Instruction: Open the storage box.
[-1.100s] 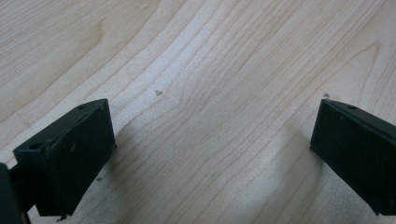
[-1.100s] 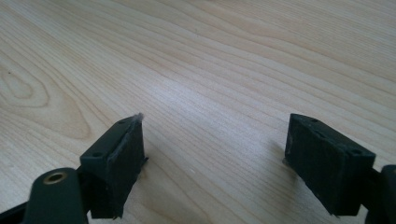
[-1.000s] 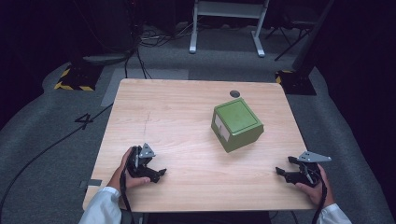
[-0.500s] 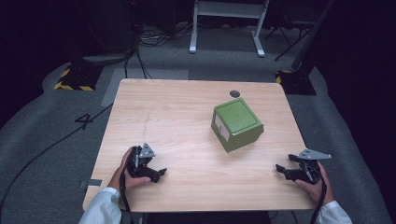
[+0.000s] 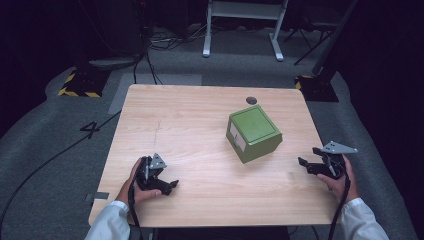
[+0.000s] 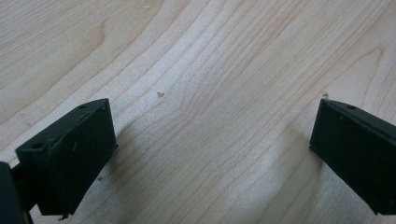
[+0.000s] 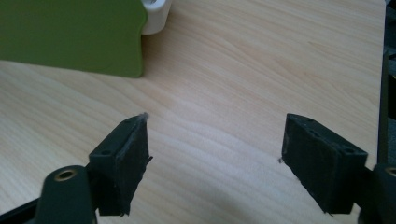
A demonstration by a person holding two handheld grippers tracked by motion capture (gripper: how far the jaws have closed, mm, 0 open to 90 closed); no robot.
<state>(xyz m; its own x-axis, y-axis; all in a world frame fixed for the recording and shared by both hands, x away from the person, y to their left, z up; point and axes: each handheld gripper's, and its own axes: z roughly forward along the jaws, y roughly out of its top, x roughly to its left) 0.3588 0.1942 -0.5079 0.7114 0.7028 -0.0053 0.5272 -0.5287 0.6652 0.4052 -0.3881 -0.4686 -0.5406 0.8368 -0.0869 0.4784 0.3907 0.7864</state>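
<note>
Both hand-held grippers grasp nothing: the left hand-held gripper rests on the worktop, jaws spread, while the right hand-held gripper, jaws just narrowing, stays unclenched. Between them, nearer the right one, sits the green box.

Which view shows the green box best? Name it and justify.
The high view: the whole green box sits on the wooden table, top and white-panelled side visible. The right gripper view catches just one green side and a white corner. The left gripper view looks at bare tabletop.
</note>
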